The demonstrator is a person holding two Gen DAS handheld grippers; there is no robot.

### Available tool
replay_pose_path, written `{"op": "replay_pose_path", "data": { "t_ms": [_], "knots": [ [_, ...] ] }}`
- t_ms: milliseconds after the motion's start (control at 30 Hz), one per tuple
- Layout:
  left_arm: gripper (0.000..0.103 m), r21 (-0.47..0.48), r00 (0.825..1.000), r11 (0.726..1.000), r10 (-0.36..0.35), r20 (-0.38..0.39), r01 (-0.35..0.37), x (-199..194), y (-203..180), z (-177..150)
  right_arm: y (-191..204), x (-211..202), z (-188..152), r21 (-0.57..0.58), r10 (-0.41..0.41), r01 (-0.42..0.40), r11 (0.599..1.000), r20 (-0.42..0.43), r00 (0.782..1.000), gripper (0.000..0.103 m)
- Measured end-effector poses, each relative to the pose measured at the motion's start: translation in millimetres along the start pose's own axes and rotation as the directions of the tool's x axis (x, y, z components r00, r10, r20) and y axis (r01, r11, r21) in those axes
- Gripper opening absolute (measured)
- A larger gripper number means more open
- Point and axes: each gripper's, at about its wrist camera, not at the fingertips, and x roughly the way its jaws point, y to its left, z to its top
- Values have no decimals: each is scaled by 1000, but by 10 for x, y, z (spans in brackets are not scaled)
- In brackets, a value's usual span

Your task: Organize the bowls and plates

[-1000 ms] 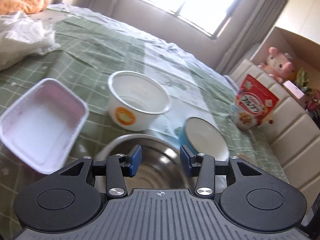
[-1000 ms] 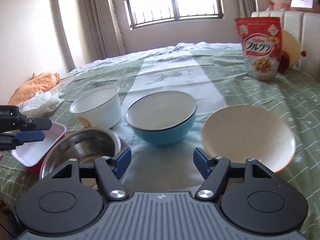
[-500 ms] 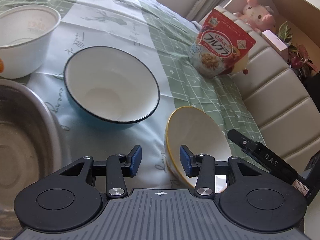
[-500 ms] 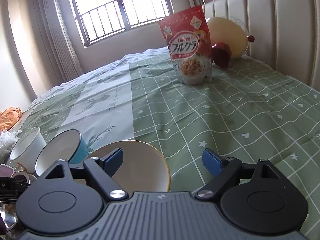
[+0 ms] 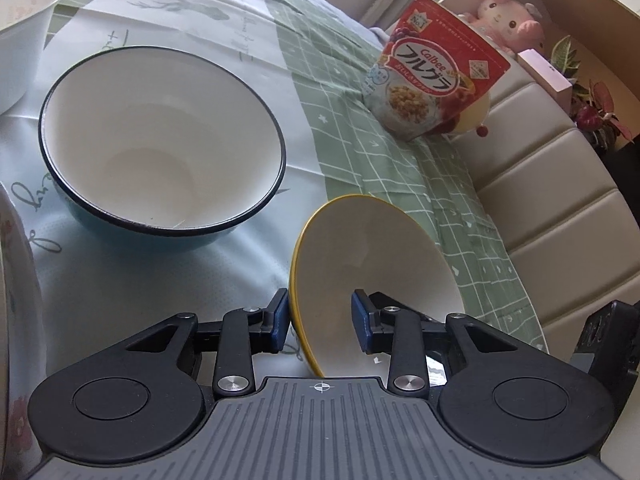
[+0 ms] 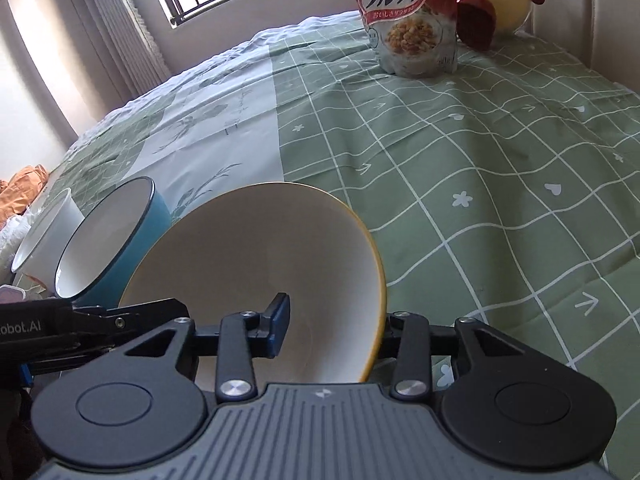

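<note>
A cream bowl with a yellow rim (image 5: 372, 264) sits tilted on the bed. My left gripper (image 5: 319, 322) is open, its fingers astride the bowl's near left rim. My right gripper (image 6: 332, 326) is open astride the bowl's right rim (image 6: 260, 264), one finger inside the bowl, the other hidden behind its wall. A blue bowl with a white inside (image 5: 160, 148) stands just left of it, and also shows in the right wrist view (image 6: 108, 240). A white paper bowl (image 5: 20, 32) stands further left and appears in the right view (image 6: 44, 232).
A red cereal bag (image 5: 432, 76) stands at the back by the padded headboard (image 5: 552, 208); it also shows in the right view (image 6: 408, 20). The green checked bedspread (image 6: 480, 152) is open to the right. A floral dish rim (image 5: 16, 280) is at the far left.
Both grippers have moved in on the cream bowl: the left now straddles its left rim, the right its right rim. The bowl stands more tilted than before.
</note>
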Motion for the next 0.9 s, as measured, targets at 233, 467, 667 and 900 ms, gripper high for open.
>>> {"op": "replay_pose_path", "data": {
  "t_ms": [233,467,667,900],
  "knots": [
    [36,32,1000,999,22,9,-22,-432,128,-213,287,-190,-185,-31,52,-53,998,-26,998,38],
    [36,15,999,999,28,17,-28,-863,362,-469,515,-117,-355,-20,103,-104,994,-65,993,38],
    [36,35,995,996,80,65,-83,-1000,373,-403,666,-108,-451,-20,141,-144,989,-90,986,39],
    [35,41,993,994,99,62,-102,-1081,416,-434,683,-91,-529,-27,168,-171,985,-101,981,39]
  ]
}}
